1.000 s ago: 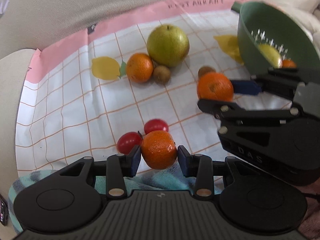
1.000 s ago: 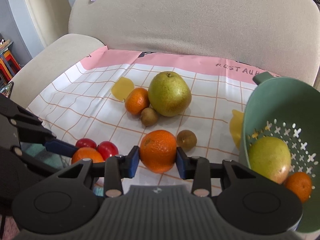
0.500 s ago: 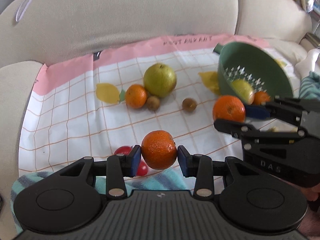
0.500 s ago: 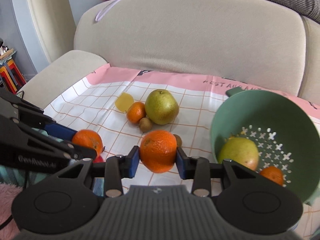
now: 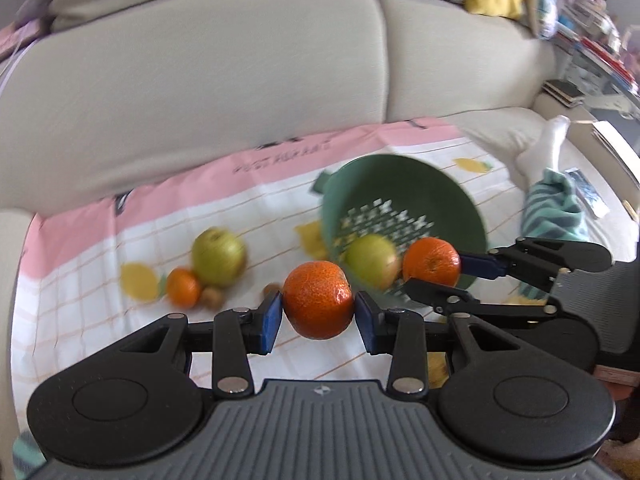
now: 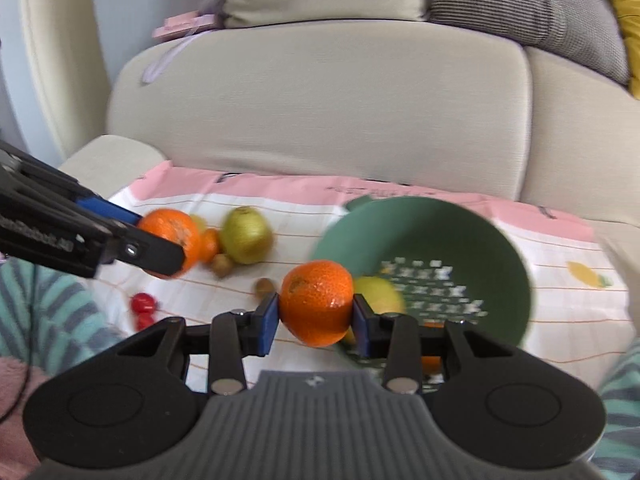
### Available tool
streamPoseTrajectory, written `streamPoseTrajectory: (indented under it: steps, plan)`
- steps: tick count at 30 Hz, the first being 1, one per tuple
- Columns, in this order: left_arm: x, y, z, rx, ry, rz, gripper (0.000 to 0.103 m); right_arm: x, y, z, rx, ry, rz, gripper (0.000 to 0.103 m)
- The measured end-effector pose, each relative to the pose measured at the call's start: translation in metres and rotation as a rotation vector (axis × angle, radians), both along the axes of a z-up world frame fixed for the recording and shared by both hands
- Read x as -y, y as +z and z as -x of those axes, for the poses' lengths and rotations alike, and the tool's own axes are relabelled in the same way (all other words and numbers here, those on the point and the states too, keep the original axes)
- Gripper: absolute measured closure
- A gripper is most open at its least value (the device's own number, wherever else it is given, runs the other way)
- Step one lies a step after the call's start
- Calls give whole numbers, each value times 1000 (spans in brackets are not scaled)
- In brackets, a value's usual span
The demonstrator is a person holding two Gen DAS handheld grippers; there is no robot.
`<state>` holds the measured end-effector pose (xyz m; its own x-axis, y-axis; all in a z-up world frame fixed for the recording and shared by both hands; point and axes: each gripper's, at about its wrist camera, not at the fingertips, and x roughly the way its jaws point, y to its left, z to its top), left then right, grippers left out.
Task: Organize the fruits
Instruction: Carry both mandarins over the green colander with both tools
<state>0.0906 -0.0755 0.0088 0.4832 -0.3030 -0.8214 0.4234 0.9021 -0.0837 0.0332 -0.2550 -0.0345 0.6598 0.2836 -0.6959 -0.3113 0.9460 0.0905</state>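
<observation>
Both grippers have risen off the cloth and swung toward the green colander (image 5: 404, 184) since the earlier frames; each still carries its orange, and the background is now motion-blurred.

Left to right in the left wrist view: on the checked cloth (image 5: 80, 300) lie a small loose orange (image 5: 183, 286), a green apple (image 5: 218, 256) and 2 kiwis, all blurred. The left gripper (image 5: 318, 316) is clamped on 1 orange (image 5: 318, 300), pads on opposite sides at its widest part, fruit clear of the cloth. To the right, the right gripper (image 5: 434, 274) is clamped on a 2nd orange (image 5: 431, 262), held in front of the colander's lower rim. Inside the colander sits another green apple (image 5: 372, 260).

Handling: the oranges look light, round and firm, with dimpled peel that gives the pads grip, though a hard squeeze could bruise them. The equator grip looks right; off-centre they would roll out. The colander is tilted on soft sofa, so a dropped fruit could bounce or tip it; lower it in.
</observation>
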Motion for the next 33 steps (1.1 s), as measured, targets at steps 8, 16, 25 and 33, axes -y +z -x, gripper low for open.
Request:
streamPoseTrajectory:
  steps: [8,16,25,33]
  plan:
    - [54,-10,-16,-28,-118,24,59,35,-4,-7,-5,-42,102,67]
    - [83,-30,-46,-43,-138,-4,59,44,-11,-22,-19,-24,193,67]
    - [95,-46,-85,-50,-138,-35,59,44,-19,-57,-34,-18,240,68]
    - [98,-69,-105,-81,-152,-57,59,41,-38,-82,-73,-8,286,68]
